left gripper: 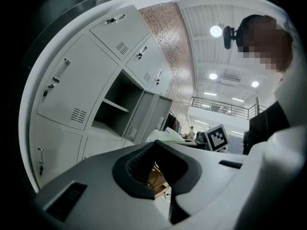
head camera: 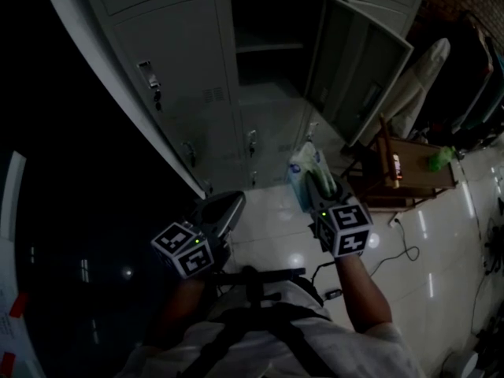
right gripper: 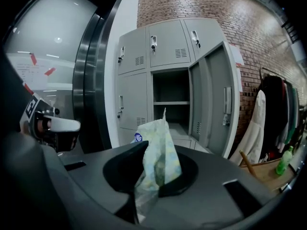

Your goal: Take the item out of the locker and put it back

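Observation:
My right gripper [head camera: 316, 183] is shut on a soft pack of tissues [head camera: 304, 173], held up in the air in front of the grey lockers. In the right gripper view the pack [right gripper: 158, 157] stands upright between the jaws of that gripper [right gripper: 149, 151], with the open locker compartment [right gripper: 171, 104] straight ahead and well apart. That compartment [head camera: 272, 53] looks empty, and its door [head camera: 358, 69] is swung out to the right. My left gripper [head camera: 227, 209] hangs lower left with its jaws together and nothing in them. From the left gripper view, the same open compartment [left gripper: 117, 107] is at the left.
A wooden chair [head camera: 405, 168] with a green bottle [head camera: 439, 158] stands right of the open door, and a white coat [head camera: 417, 81] hangs behind it. A cable [head camera: 402, 250] lies on the glossy floor. A dark glass wall fills the left side.

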Tool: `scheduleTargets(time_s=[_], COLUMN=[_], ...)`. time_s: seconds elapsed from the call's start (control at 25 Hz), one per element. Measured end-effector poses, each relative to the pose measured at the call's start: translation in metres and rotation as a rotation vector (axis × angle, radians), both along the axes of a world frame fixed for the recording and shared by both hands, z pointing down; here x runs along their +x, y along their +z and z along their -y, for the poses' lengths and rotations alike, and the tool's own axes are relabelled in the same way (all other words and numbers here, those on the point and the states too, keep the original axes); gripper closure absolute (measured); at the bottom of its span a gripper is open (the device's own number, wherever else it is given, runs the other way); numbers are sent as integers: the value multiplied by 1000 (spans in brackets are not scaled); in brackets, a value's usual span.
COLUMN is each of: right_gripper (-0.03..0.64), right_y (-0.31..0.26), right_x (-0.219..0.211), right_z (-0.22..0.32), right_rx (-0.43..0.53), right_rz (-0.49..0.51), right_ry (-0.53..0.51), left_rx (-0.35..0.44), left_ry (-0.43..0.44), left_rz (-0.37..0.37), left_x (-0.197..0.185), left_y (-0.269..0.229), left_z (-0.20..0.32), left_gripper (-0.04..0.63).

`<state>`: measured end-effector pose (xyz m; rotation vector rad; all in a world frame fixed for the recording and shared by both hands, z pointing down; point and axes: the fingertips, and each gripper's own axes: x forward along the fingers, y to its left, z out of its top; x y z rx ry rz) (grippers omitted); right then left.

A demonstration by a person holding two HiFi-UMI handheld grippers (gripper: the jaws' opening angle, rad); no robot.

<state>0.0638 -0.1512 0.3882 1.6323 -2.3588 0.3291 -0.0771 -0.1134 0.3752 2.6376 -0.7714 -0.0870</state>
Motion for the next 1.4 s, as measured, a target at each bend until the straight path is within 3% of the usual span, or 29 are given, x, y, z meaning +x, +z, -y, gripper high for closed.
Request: scheduleTargets(time_s=[0.32, 0.64, 1.4], right_gripper=[583, 583, 583], right_y=[-11, -19, -121], right_x=[-7, 2, 9], right_z=[15, 56, 258], right_rx=[12, 40, 198], right_rz=[-2, -12, -103], right_ry=[27, -10, -107], left_rx=[11, 26, 62], left_ry=[40, 1, -103], left_rz=[-16, -23, 3], left_x=[-2, 7, 33], left_y=[-5, -8, -19], left_z=[14, 41, 106], left_gripper=[598, 598, 598])
